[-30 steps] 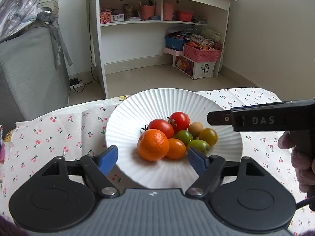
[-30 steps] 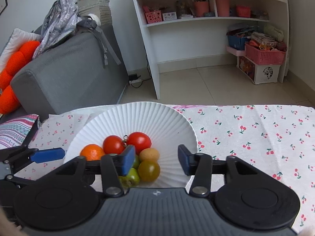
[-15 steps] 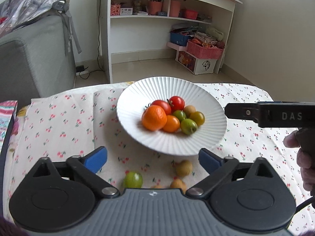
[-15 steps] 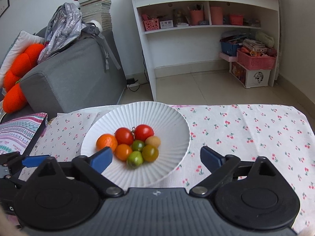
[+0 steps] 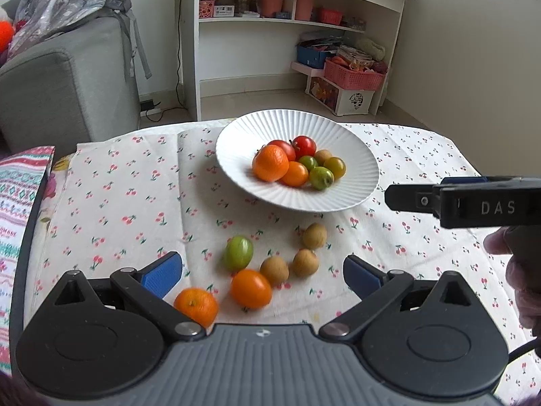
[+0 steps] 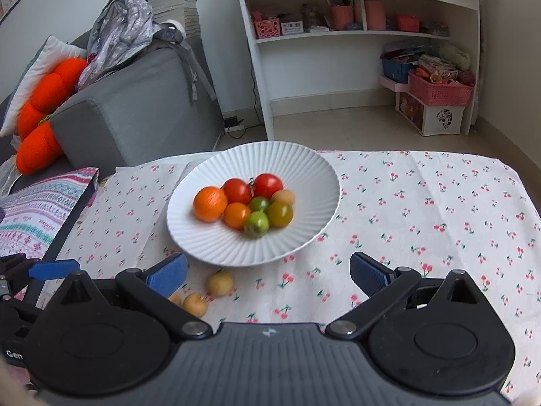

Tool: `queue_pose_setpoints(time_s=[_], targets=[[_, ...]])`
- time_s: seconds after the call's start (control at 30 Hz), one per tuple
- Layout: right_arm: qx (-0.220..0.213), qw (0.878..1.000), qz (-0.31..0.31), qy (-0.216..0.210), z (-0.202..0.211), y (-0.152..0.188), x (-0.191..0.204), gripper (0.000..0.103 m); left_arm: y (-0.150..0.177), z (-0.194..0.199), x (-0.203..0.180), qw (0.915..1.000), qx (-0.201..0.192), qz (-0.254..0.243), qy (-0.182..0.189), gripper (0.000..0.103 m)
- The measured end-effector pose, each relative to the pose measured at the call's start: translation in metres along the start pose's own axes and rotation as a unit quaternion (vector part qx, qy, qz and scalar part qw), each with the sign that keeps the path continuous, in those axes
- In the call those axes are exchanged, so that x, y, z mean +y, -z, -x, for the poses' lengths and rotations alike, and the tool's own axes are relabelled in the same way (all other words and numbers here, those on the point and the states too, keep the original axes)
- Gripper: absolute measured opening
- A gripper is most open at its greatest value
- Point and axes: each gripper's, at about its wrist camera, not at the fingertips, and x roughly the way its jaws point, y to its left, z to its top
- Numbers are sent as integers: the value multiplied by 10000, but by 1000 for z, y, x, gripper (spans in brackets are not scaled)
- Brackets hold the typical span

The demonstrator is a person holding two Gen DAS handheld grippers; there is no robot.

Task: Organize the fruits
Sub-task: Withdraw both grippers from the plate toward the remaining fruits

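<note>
A white ribbed plate [image 5: 236,142] [image 6: 318,172] on the cherry-print cloth holds an orange [image 5: 270,163], red tomatoes [image 5: 304,145] and several small green and yellow fruits. Loose on the cloth in front of it lie a green fruit [image 5: 238,253], an orange tomato [image 5: 251,288], a mandarin [image 5: 196,306] and three brown longans [image 5: 314,235]. My left gripper [image 5: 263,275] is open and empty just above the loose fruit. My right gripper [image 6: 268,274] is open and empty, held before the plate; two longans [image 6: 220,282] show near its left finger.
A grey sofa [image 6: 135,108] with orange cushions stands at the left. A white shelf unit [image 6: 358,34] and pink baskets [image 6: 439,89] stand behind the table. A striped cloth [image 5: 17,196] lies at the table's left edge.
Both grippers have pulled back from the plate and opened wider. The loose fruits in front of the plate have come into view.
</note>
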Motion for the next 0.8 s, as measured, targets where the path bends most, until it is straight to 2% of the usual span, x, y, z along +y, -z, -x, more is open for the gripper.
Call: queue_pose_setpoints(time_s=[0.33,0.57,0.8], targets=[[184,9997,136,38,-9,25,6,103,26,2,14,9997,-89,175,-165,91],[336,9981,510,51,-12,39,12,103,41,0,24,9998,-50,170,-99,91],[445,9965,667,-236,-14,52,23,103,52,-4,32,9998,40,154,-114,91]])
